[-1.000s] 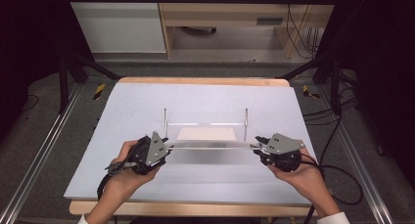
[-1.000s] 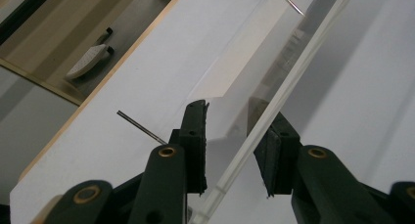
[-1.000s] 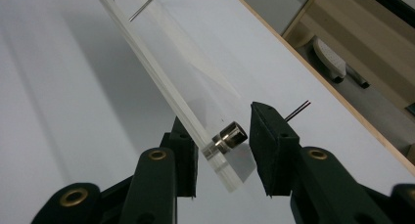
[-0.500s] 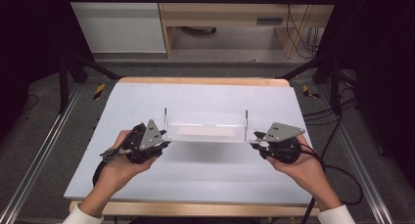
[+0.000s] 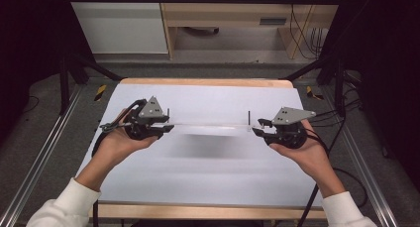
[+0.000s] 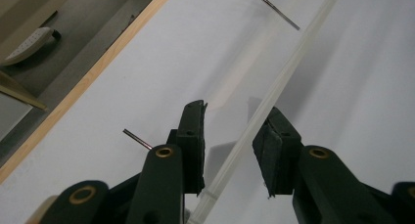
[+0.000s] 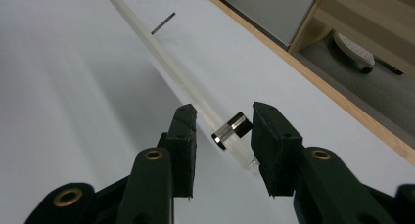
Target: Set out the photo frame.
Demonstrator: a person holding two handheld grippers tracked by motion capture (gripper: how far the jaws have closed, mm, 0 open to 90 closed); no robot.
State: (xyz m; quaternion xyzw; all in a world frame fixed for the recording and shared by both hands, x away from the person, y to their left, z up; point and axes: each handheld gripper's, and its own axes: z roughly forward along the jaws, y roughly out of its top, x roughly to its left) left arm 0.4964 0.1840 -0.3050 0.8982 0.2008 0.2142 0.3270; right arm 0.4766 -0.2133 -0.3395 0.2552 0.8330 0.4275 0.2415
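Rod (image 5: 208, 127) lies level, long axis claw to claw; left claw (image 5: 166, 127) and right claw (image 5: 258, 127) grip its ends.

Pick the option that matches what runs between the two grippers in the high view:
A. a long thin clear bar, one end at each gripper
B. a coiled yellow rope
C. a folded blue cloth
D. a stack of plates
A: a long clear bar spans from the left gripper to the right gripper, above the white table; each gripper view shows it between the jaws.
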